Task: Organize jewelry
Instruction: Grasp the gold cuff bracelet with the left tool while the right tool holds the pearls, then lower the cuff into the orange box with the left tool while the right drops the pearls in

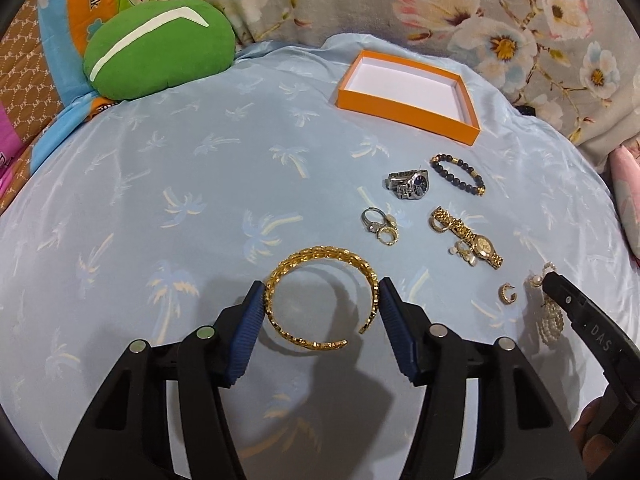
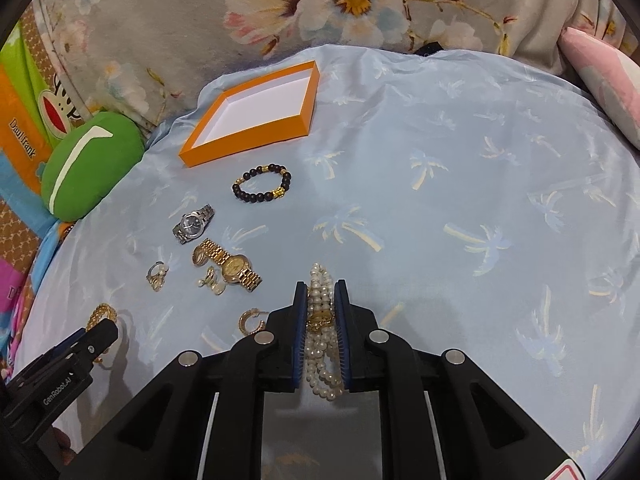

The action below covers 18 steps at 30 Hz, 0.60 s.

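Both grippers worked low over a pale blue satin cloth printed with palm trees (image 1: 160, 184). The left gripper (image 1: 322, 300) stood wide, its ribbed blue pads bracketing an open gold chain-link cuff bangle (image 1: 320, 300) that lay flat on the cloth; the pads looked to be touching or just shy of the bangle's outer edges, and I could not tell which. The right gripper (image 2: 322, 300) was closed narrow on a multi-strand white pearl bracelet with a gold clasp (image 2: 320, 320), strands bunched between the pads and spilling out at both ends. The shallow orange cardboard box with a white interior (image 2: 200, 148) sat empty at the far side of the cloth, well apart from both grippers. Between lay a silver-toned steel watch (image 1: 410, 186), a black bead bracelet with gold spacers (image 1: 460, 174), a gold link watch (image 1: 476, 240), a small cluster of rings (image 1: 380, 228) and a gold hoop earring (image 1: 507, 292). My judgement: the bangle is light and stiff but springy at its open gap, and smooth metal on satin will skate, so squeeze across the solid arc, not the open ends. The pearls are limp, slippery and liable to sag or slide out; the hold near the clasp seems best, carried level. A green plush cushion (image 1: 160, 52) lay at the cloth's far left edge.
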### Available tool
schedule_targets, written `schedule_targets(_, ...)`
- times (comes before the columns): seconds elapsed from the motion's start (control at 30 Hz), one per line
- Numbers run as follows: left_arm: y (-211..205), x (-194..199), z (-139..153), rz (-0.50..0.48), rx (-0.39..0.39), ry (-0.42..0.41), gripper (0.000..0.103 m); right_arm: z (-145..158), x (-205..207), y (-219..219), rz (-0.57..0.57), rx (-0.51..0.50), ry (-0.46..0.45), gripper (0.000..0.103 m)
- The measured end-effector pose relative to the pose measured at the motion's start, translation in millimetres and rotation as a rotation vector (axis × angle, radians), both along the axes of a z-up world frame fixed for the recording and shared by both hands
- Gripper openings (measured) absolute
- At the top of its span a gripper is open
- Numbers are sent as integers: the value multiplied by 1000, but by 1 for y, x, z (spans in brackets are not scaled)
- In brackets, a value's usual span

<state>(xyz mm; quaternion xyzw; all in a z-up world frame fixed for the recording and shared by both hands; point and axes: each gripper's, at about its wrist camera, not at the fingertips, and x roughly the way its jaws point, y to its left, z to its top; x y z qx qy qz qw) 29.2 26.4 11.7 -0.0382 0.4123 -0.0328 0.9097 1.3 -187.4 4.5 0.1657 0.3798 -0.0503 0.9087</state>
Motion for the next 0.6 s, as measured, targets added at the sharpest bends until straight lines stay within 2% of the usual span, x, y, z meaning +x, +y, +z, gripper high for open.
schedule_targets(0.13, 0, 2, 13, -15, 12, -21, 56, 13, -2, -2, 23, 24, -27, 12)
schedule_targets(0.3, -5, 28, 32, -57, 15, -56, 56, 41, 26, -10, 50, -2, -63, 12)
schedule_targets(0.43, -13, 66, 46, -83, 35, -94, 56, 62, 75, -15, 89, -40, -90, 12)
schedule_targets(0.6, -25, 135, 62, -82, 43, -133, 56, 72, 152, -13, 144, -47, -94, 12)
